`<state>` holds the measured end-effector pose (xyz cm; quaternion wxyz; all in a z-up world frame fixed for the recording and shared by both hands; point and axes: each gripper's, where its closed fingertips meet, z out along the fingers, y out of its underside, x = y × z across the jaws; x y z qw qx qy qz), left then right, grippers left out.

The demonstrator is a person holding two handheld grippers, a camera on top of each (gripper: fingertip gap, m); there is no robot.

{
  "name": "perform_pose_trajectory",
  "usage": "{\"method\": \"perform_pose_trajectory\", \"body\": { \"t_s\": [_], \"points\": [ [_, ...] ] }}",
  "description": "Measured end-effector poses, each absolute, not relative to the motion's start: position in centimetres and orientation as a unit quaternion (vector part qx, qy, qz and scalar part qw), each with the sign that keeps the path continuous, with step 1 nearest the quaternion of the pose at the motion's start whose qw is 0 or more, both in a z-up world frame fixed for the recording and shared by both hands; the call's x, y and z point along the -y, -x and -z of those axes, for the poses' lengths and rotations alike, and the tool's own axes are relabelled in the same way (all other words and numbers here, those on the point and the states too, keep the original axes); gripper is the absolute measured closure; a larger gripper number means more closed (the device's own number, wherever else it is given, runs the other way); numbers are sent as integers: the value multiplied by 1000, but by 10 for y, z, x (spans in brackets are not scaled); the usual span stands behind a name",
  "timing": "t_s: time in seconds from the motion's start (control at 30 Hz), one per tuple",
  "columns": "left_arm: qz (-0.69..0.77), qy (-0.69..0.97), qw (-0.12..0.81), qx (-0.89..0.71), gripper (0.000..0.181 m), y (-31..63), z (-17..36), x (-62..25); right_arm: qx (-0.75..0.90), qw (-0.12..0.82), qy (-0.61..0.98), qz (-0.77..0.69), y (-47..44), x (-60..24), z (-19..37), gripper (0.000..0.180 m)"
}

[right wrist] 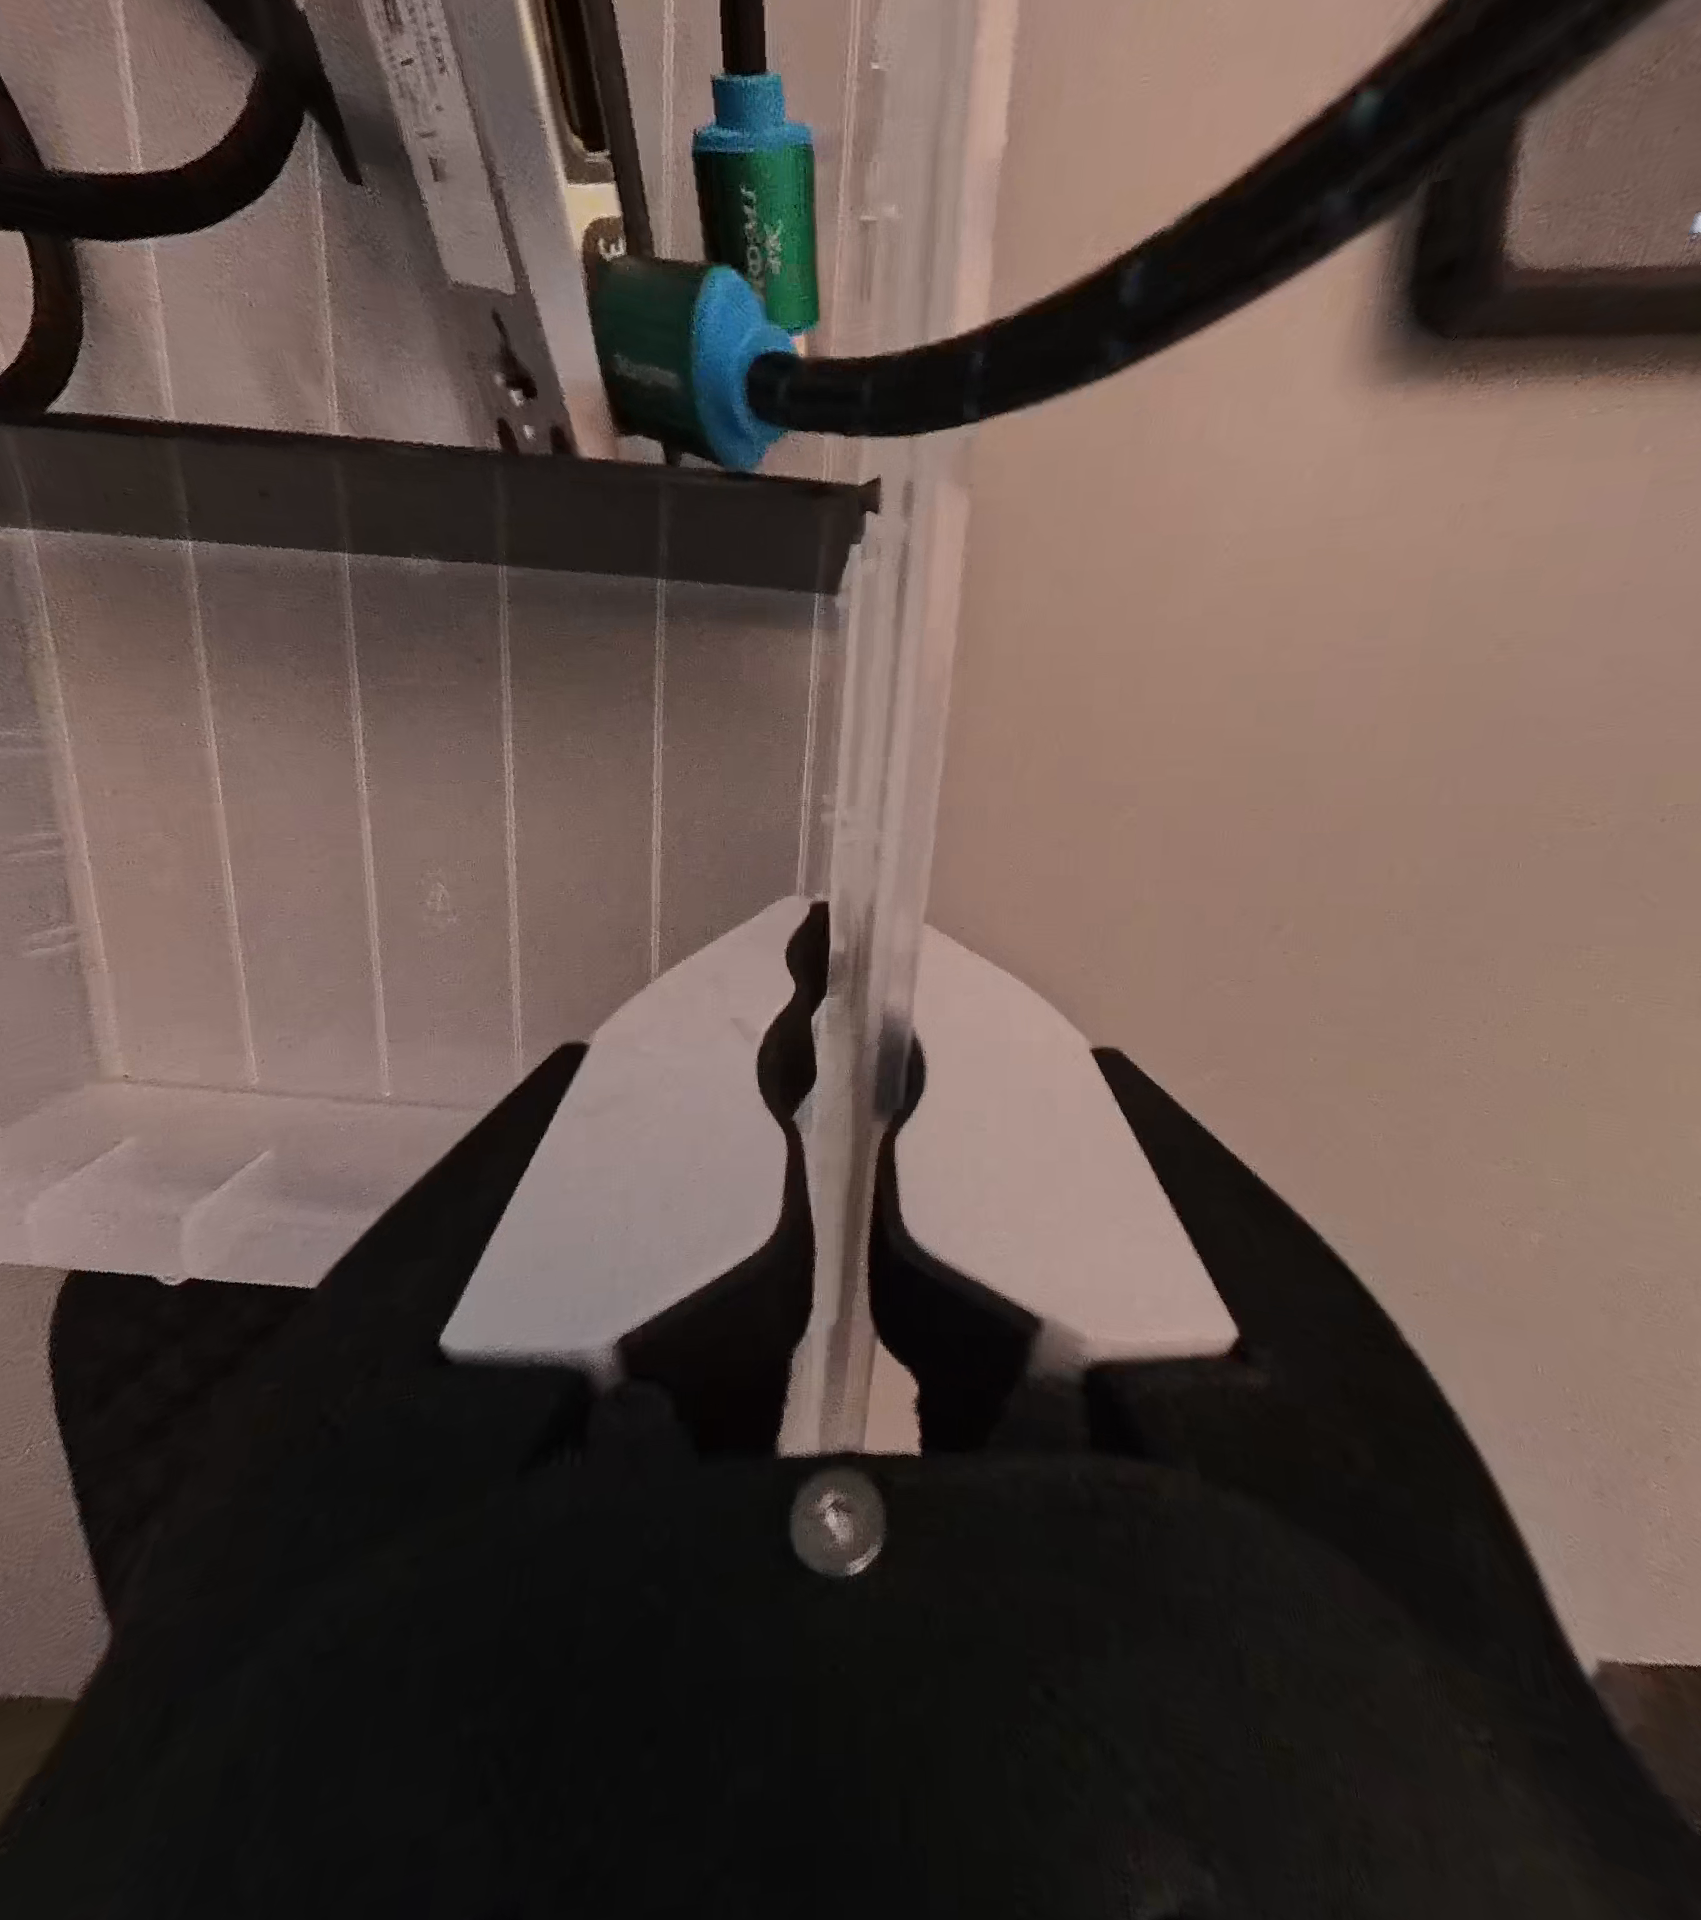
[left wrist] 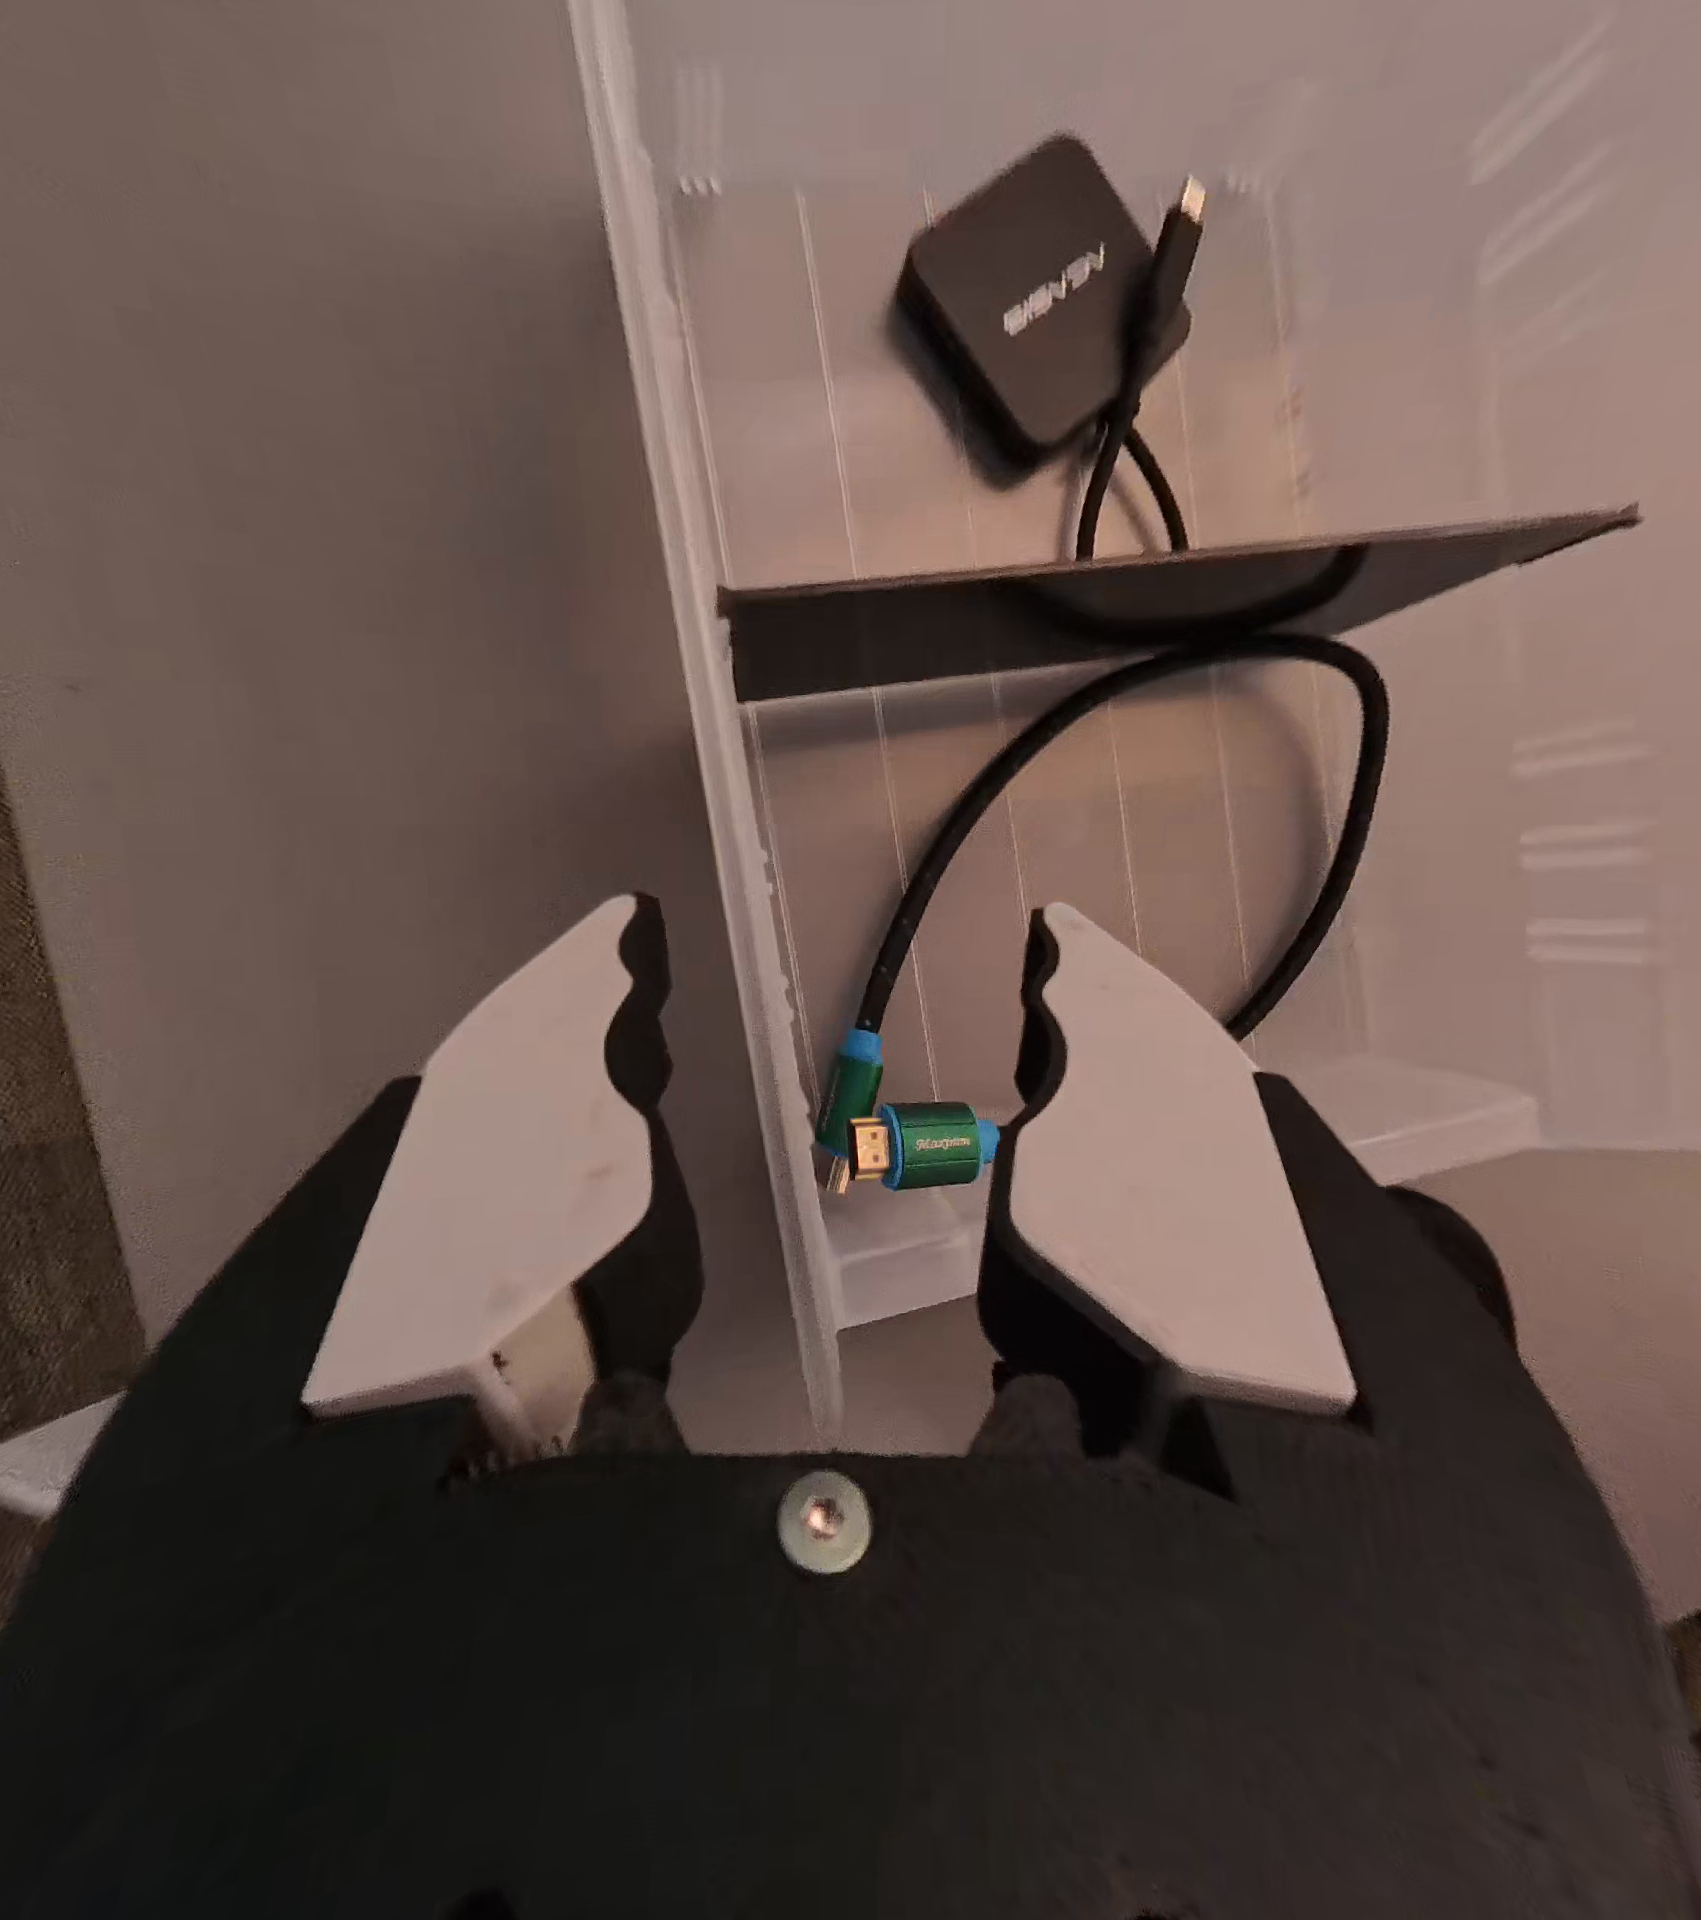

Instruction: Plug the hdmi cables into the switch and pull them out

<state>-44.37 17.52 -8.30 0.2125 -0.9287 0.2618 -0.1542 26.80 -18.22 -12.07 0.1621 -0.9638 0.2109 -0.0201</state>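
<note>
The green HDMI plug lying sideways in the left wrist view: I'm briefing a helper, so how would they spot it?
Find the clear ribbed plastic rack with a dark shelf. Below that shelf, two green metal plugs with blue collars meet at the rack's left wall. Yours is the sideways green HDMI plug, gold tip facing left; its neighbouring green plug hangs tip-down.

Dim, warm pinkish light in both views; the square black plastic box is blurred (wide-angle bending at edges).
</note>
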Motion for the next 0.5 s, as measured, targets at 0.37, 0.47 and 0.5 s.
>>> {"method": "perform_pose_trajectory", "body": {
  "t_s": [0.37, 0.47, 0.5],
  "points": [
    [115, 952, 139, -246, 176, 461, 117, -171, -208, 201, 957, 5, -273, 178, 121, 174],
    [120, 954, 134, -240, 175, 462, 117, -168, -202, 203, 958, 6, -272, 178, 121, 174],
    [123, 954, 133, -240, 175, 462, 117, -167, -198, 203, 959, 5, -272, 177, 120, 174]
  ]
}}
